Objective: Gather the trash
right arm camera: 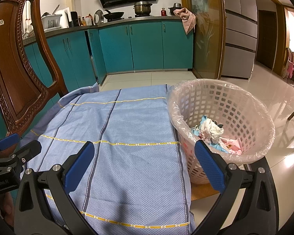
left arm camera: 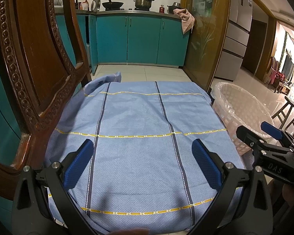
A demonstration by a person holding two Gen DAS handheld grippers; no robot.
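A white lattice basket [right arm camera: 221,105] lined with clear plastic stands at the right of a blue checked cloth [right arm camera: 115,137]. Crumpled white, blue and pink trash [right arm camera: 211,132] lies inside it. The basket also shows in the left wrist view [left arm camera: 239,105], its inside hidden. My left gripper [left arm camera: 143,160] is open and empty above the cloth [left arm camera: 137,129]. My right gripper [right arm camera: 144,162] is open and empty, its right finger [right arm camera: 209,166] in front of the basket's near rim. Each gripper shows in the other's view: the right gripper [left arm camera: 264,135] and the left gripper [right arm camera: 15,146].
A carved wooden chair back [left arm camera: 33,58] rises at the left edge of the cloth; it also shows in the right wrist view [right arm camera: 15,64]. Teal kitchen cabinets [right arm camera: 147,45] stand behind, with pots on the counter. A glass-panelled door [right arm camera: 203,27] and a fridge [right arm camera: 241,29] are at the right. The floor is glossy tile.
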